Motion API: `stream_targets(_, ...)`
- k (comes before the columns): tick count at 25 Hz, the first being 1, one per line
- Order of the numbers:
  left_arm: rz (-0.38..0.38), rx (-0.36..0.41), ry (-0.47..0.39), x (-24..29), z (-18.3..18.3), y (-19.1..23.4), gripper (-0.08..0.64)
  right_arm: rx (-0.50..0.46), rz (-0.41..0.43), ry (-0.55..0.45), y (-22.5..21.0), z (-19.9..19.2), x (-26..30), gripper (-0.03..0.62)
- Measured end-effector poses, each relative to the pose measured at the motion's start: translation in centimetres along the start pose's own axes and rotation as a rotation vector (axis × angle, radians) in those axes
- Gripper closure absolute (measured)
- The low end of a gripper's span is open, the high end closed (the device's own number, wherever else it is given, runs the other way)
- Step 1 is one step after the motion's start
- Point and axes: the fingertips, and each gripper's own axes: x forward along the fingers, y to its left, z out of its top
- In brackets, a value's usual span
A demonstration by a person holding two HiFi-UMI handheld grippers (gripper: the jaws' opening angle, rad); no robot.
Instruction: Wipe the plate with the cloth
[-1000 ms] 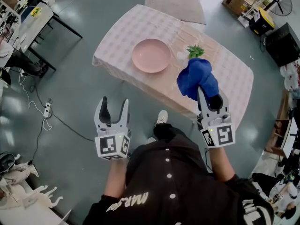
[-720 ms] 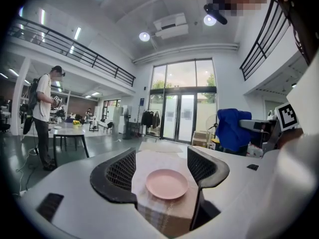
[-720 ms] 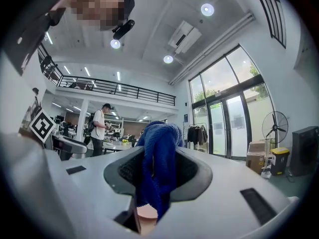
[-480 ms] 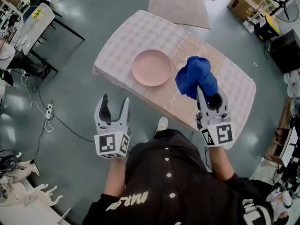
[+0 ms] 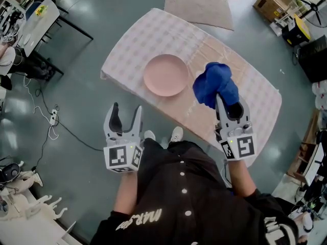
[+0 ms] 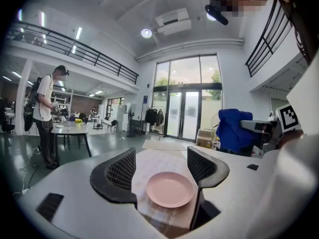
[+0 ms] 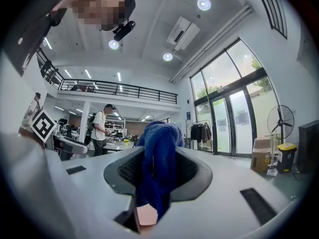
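Big open hall, grey floor; a table [image 5: 148, 34] under a pale checked cover, seen from above

Right gripper [image 5: 228, 106]: jaws pinched on a blue cloth [image 5: 217, 83], which bunches above them and hangs down through the gap. Cloth is held up just right of the plate [image 5: 165, 75], not touching it

Left gripper [image 5: 125, 111]: jaws spread, nothing between them; on the near-left of the plate, well apart from it, off the table edge

Plate: pink, bare, flat on the table, nothing holding it

Step in hand, as I read it: cloth is in the grip and on its way to the plate; no wiping begun

Next move calls for bringing the cloth left and down onto the plate's face, then rubbing. The left gripper may need to steady the rim, since a light plate could slide
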Motion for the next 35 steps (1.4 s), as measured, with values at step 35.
stream_targets(35, -0.419, 0.061, 0.101, 18.5, 0.9, 11.7, 0.244, -0.097, -0.298, 0.097, 4.2, -1.0, 15.2, 0.477)
